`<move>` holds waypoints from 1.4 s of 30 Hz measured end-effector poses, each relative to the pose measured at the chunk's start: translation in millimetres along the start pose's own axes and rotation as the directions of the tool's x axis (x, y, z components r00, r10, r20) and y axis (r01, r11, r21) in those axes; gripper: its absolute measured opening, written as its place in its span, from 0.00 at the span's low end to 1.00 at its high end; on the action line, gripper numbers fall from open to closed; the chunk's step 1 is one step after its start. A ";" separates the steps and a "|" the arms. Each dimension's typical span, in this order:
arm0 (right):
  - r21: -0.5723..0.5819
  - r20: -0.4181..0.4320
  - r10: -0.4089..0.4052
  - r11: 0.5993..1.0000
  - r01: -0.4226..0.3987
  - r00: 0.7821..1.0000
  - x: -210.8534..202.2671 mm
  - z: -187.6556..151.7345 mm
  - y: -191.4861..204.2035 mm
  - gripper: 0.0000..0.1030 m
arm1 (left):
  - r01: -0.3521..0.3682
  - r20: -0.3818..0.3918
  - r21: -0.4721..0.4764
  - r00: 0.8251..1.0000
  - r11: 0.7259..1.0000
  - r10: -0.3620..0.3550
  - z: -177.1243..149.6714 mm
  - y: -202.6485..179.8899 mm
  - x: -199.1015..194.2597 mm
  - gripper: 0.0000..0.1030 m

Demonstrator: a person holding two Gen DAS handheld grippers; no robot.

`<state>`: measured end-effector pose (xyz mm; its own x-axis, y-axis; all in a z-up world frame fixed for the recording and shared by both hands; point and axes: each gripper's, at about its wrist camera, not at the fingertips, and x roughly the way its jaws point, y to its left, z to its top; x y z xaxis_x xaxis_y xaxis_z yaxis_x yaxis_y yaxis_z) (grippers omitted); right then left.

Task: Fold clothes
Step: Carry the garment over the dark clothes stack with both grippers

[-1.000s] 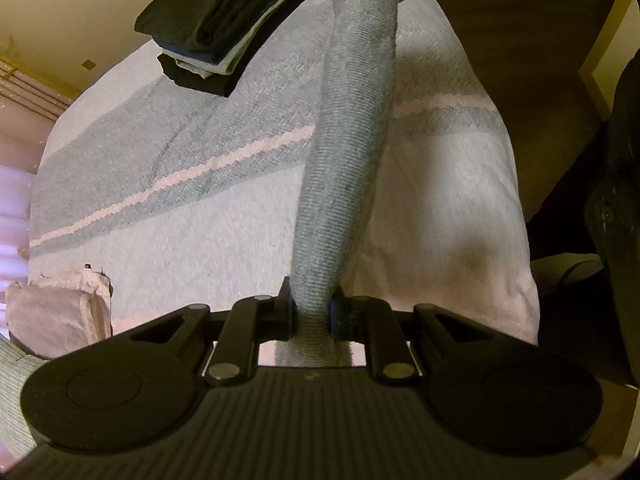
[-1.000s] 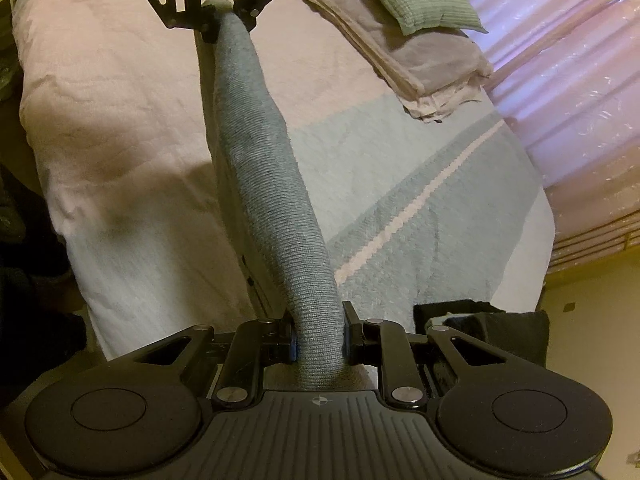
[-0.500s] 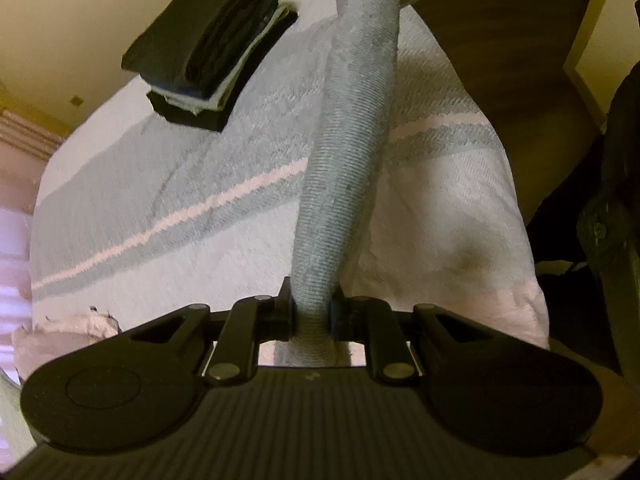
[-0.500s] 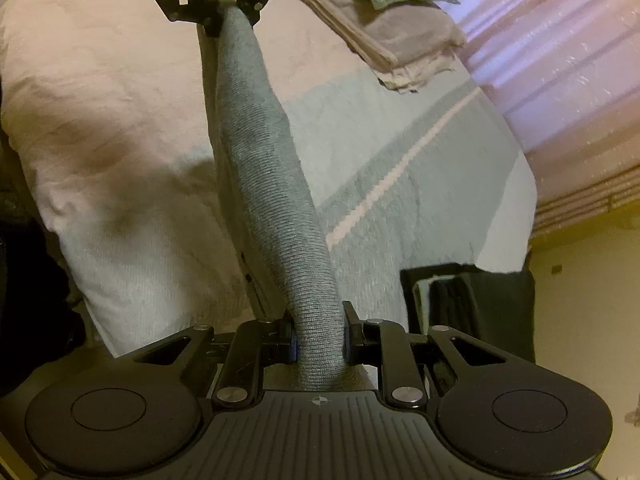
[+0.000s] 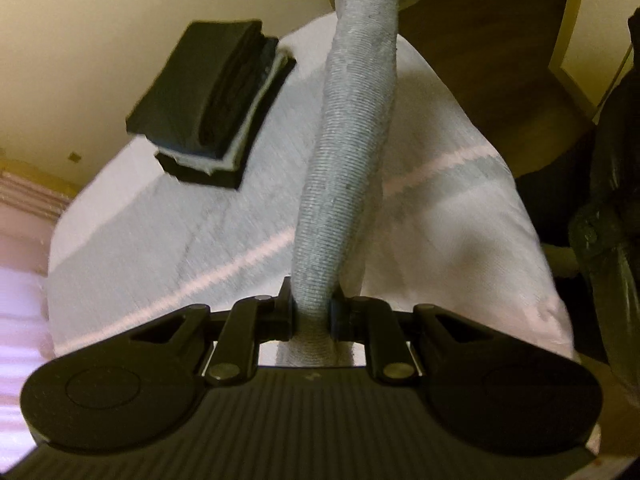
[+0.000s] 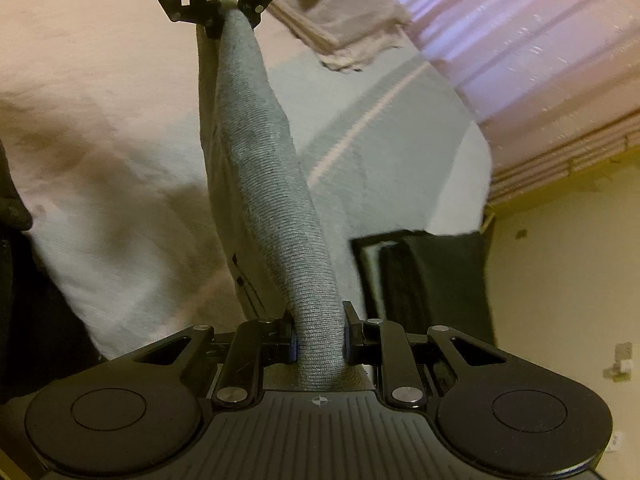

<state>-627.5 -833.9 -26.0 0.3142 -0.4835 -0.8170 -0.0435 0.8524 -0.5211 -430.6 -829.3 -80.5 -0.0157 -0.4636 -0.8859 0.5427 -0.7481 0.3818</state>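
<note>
Facing wrist views, shared bed (image 5: 460, 216)

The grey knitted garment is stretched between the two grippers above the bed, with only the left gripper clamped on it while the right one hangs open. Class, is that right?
Not quite. The grey knitted garment is stretched between both grippers above the bed, but the right gripper is not open: the right wrist view shows its jaws clamped on the garment's end, as the left gripper is.

lift: higher above bed (image 5: 460, 240) | grey garment (image 5: 352, 140) raised with both grippers | folded stack (image 5: 208, 100) nearer frame centre, wall more exposed
</note>
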 end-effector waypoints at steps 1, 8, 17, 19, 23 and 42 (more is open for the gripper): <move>0.006 -0.002 -0.010 1.000 0.010 1.000 -1.7 -5.5 -9.7 0.16 | -0.002 0.004 0.010 1.000 1.000 0.002 8.3 7.5 1.5 0.13; 0.038 0.002 -0.048 0.998 0.048 0.999 -2.2 -51.2 -115.7 0.16 | -0.043 0.048 0.030 0.998 0.999 0.042 96.6 94.8 20.3 0.13; 0.043 0.066 -0.249 0.968 0.246 0.966 30.6 -96.3 -309.8 0.16 | -0.249 0.081 -0.046 0.964 0.968 0.252 221.5 262.3 55.3 0.13; 0.052 0.091 -0.333 0.943 0.329 0.939 41.5 -103.7 -330.3 0.16 | -0.348 0.096 -0.052 0.931 0.936 0.351 240.1 286.5 64.5 0.13; 0.078 0.122 -0.484 0.875 0.478 0.867 95.4 -128.0 -310.2 0.17 | -0.472 0.125 -0.078 0.869 0.878 0.479 247.4 287.1 117.7 0.12; 0.079 0.081 -0.478 0.878 0.472 0.875 273.5 -230.7 -161.1 0.21 | -0.453 0.117 0.028 0.887 0.891 0.447 168.9 144.8 357.7 0.18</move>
<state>-753.3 -1149.4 -222.4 0.3720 -0.8140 -0.4460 0.1851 0.5359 -0.8237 -499.5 -1183.6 -297.7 0.1305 -0.8012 -0.5840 0.4672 -0.4699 0.7490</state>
